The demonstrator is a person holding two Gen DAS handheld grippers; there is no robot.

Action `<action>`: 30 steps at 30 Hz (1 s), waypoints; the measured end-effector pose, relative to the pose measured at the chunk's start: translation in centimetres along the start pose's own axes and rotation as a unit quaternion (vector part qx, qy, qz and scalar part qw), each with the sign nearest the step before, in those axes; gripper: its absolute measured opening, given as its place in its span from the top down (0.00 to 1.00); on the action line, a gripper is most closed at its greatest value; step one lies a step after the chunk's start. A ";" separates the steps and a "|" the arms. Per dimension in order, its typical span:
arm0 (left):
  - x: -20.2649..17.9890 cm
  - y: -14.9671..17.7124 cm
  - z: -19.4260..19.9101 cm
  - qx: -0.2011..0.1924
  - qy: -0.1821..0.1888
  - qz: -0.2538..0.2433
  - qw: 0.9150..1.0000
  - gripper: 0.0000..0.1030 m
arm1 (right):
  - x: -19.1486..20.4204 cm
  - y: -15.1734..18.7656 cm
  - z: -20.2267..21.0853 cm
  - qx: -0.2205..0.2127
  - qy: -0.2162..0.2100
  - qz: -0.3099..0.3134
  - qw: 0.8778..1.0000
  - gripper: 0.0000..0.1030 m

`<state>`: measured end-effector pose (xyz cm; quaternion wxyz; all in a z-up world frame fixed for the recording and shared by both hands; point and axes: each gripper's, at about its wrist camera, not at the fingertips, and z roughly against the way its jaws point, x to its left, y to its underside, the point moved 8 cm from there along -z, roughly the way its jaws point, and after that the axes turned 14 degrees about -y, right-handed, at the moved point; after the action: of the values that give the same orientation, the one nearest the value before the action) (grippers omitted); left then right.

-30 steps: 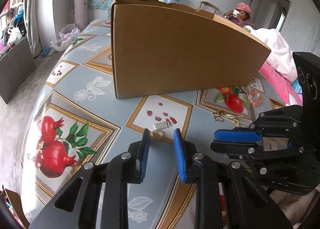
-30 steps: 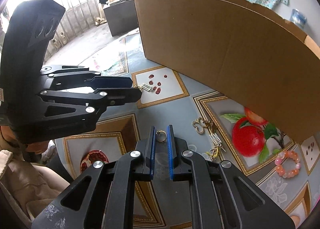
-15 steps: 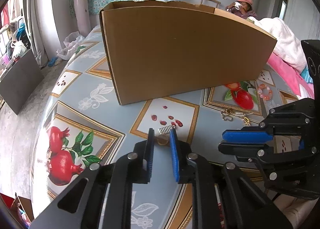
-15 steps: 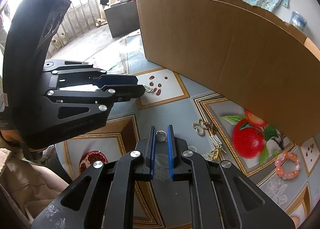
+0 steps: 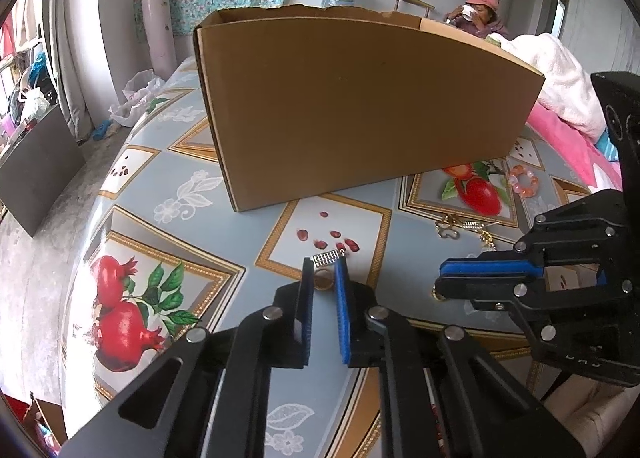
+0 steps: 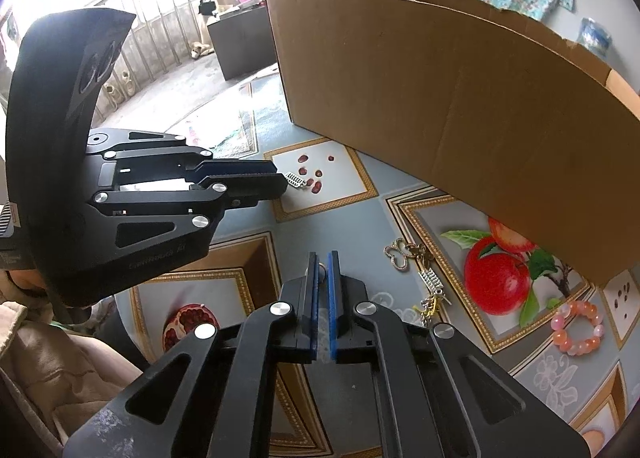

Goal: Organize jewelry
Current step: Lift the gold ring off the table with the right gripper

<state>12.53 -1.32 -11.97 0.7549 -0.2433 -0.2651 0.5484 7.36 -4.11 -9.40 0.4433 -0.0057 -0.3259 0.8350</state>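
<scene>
Now your left gripper (image 5: 324, 272) is closing its jaws, and a gold ring (image 5: 323, 283) on the table (image 5: 168, 178) sits between the blue pads (image 5: 341, 290). You can't quite tell if they pinch it yet. A small silver spring (image 5: 329, 257) lies just past the tips. Your right gripper (image 6: 322, 264) is clenched tight on another ring (image 6: 321, 267). A gold butterfly charm (image 6: 396, 254) and a pink bead bracelet (image 6: 576, 328) lie near the big box (image 6: 440, 98).

Plain brown box (image 5: 360, 106), pomegranate-print blue tablecloth (image 5: 168, 182), pink-orange bracelet (image 6: 576, 328)
</scene>
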 end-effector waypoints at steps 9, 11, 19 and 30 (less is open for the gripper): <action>0.6 0.4 0.1 0.002 0.000 0.016 1.000 0.90 | 0.6 0.1 0.5 -0.003 -0.013 -0.004 1.000 0.78; 0.7 0.5 0.1 0.002 0.002 0.019 1.000 0.90 | 0.6 0.2 0.3 0.002 -0.013 -0.003 1.000 0.78; 0.7 0.5 0.1 -0.001 0.007 0.023 1.000 0.90 | 0.8 0.2 -0.3 0.010 0.007 0.003 1.000 0.92; 1.1 0.5 0.4 -0.005 0.016 0.031 0.999 0.90 | 0.8 0.0 -0.2 0.001 0.006 -0.001 1.000 0.92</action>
<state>12.21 -0.08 -11.88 0.7407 -0.2638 -0.2479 0.5660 6.87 -3.40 -9.32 0.4464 -0.0098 -0.3226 0.8346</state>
